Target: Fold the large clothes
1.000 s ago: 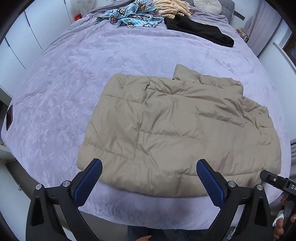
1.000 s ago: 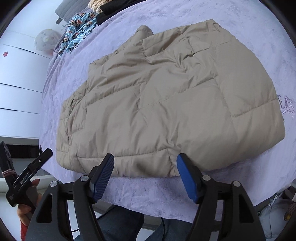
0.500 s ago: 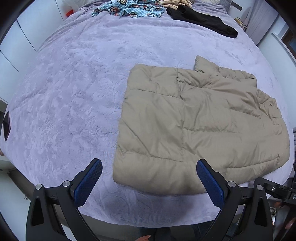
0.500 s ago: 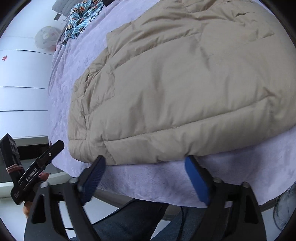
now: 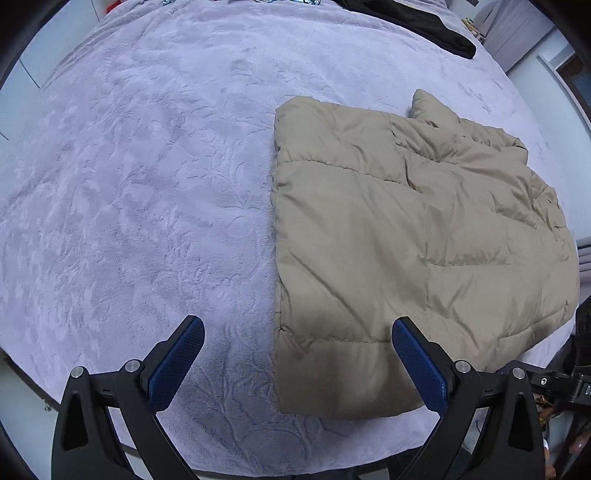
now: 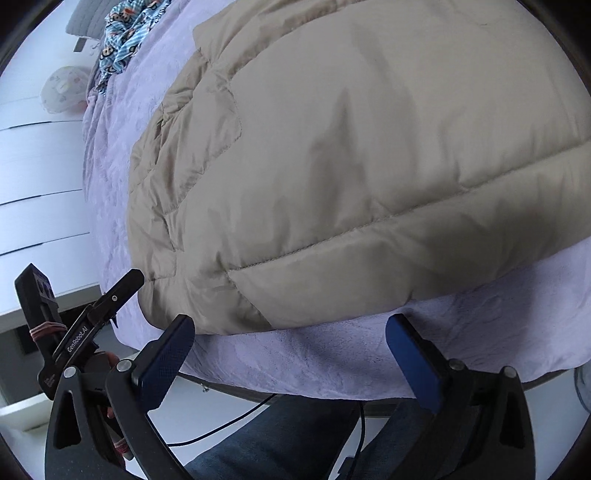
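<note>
The beige quilted jacket [image 5: 417, 251] lies flat on the lavender bed cover [image 5: 147, 203], partly folded, with its near hem close to the front edge of the bed. In the left wrist view it occupies the field from 12 to 4 o'clock; in the right wrist view [image 6: 351, 166] it fills the upper field.

The left tool [image 5: 297, 360] is held apart, empty, straddling the jacket's near left corner without contact. The right tool [image 6: 290, 350] is also spread wide, its jaws having just been opening; nothing is seen between them, and the hem lies just beyond the fingertips.

Risks, as judged:
- The padded fabric is slippery and springy. If only the top layer is pinched, the layers may separate and the fold may be lost.
- If the bed cover is caught together with the hem, it will be dragged along.
- If the two corners are lifted unevenly, a skewed fold is produced.
- The hem is near the bed edge; a pull toward 6 o'clock may slide the jacket off.

Surroundings: a black garment [image 5: 424, 26] lies at 1 o'clock, well apart, and a blue patterned garment [image 6: 129, 33] at 11 o'clock in the right view. Neither obstructs the work. A person's legs [image 6: 288, 435] stand at 6 o'clock.
</note>
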`<state>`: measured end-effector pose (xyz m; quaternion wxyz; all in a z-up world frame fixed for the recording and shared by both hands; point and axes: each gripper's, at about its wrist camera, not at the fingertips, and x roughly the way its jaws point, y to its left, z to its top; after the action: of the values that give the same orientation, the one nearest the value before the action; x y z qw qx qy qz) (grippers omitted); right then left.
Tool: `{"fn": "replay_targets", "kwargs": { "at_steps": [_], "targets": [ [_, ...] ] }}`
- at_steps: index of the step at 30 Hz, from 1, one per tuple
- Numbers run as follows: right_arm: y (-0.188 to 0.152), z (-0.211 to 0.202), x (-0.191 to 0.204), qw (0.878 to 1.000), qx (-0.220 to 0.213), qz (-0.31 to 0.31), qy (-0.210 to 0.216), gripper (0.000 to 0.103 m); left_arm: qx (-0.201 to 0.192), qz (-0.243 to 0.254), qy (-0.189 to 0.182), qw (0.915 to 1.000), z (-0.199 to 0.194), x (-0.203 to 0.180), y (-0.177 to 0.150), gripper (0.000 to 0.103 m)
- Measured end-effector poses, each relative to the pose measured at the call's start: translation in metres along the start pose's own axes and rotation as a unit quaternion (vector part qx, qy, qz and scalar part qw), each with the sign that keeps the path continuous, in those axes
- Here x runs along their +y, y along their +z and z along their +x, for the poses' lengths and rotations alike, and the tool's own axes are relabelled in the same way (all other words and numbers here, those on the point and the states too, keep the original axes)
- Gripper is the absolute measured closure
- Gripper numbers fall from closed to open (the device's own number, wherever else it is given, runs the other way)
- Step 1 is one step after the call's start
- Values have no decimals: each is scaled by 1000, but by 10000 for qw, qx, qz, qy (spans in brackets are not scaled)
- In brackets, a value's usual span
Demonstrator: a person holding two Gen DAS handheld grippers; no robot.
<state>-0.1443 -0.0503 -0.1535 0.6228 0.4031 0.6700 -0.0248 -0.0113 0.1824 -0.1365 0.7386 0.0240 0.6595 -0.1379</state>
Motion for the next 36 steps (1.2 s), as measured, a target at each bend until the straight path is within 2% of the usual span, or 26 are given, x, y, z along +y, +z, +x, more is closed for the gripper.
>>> {"fn": "replay_targets", "kwargs": {
  "at_steps": [4, 7, 11, 16, 21, 24, 28, 30, 31, 32, 33, 34, 36],
  "targets": [
    [3, 9, 5, 9998, 26, 172, -38, 0, 54, 21, -35, 10000, 7, 7, 6, 1],
    [5, 11, 8, 9995, -22, 316, 49, 0, 86, -100, -212, 9997, 12, 24, 12, 1],
    [6, 12, 11, 9993, -74, 369, 86, 0, 246, -632, -861, 9940, 22, 64, 22, 1],
    [6, 19, 6, 9979, -31, 589, 263, 0, 257, -1102, -1212, 9862, 32, 92, 32, 1],
    [10, 30, 1, 9933, -14, 881, 744, 0, 454, -1010, -1825, 9769, 47, 80, 38, 1],
    [15, 41, 4, 9895, 55, 1051, 993, 0, 618, -887, -2268, 9679, 57, 64, 39, 1],
    [19, 49, 8, 9788, 17, 1340, 1551, 0, 739, -774, -2552, 9609, 65, 52, 46, 1],
    [18, 47, 6, 9726, -105, 1523, 1755, 2, 786, -794, -2763, 9546, 68, 50, 50, 1],
    [18, 44, 4, 9698, -200, 1610, 1824, 6, 818, -832, -2908, 9497, 70, 52, 51, 1],
    [17, 41, 3, 9683, -266, 1662, 1844, 25, 855, -872, -3064, 9440, 72, 55, 53, 1],
    [17, 39, 1, 9693, -292, 1682, 1772, 52, 887, -912, -3193, 9391, 76, 55, 54, 1],
    [16, 36, -3, 9713, -299, 1700, 1636, 62, 928, -949, -3364, 9323, 79, 57, 56, 1],
    [14, 32, -10, 9671, -331, 1776, 1791, 72, 1028, -990, -3706, 9178, 87, 59, 59, 1]
  ]
}}
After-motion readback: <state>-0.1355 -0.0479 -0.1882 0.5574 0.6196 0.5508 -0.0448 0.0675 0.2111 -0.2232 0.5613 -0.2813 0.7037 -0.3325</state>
